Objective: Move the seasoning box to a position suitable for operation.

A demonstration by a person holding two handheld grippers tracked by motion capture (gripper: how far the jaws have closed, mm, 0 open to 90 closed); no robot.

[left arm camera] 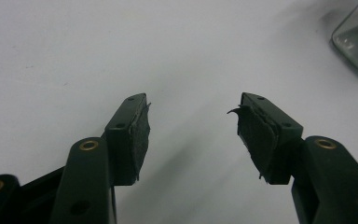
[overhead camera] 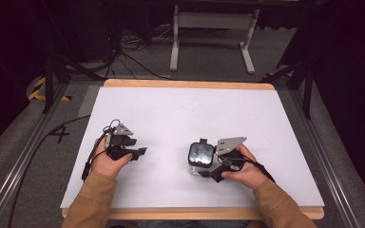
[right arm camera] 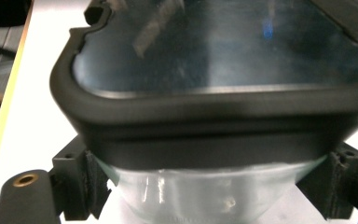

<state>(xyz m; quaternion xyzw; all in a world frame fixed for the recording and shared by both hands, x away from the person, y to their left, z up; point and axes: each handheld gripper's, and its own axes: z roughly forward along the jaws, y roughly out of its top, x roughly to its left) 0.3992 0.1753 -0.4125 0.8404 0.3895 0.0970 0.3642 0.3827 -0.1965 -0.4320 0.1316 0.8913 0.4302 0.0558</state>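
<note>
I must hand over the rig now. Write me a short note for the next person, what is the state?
Right gripper: shut on the glass jar, pads on its clear body under the dark lid. The jar stands on the white table.
Left gripper: open, holding nothing, over bare table, apart from the jar.
Done: jar gripped.
Left: lid is on; probably the left gripper handles it next.

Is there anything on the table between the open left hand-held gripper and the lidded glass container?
Nothing visible. The left hand-held gripper has bare white table between it and the glass container, which the right hand-held gripper grips by its clear body, under the dark lid.
</note>
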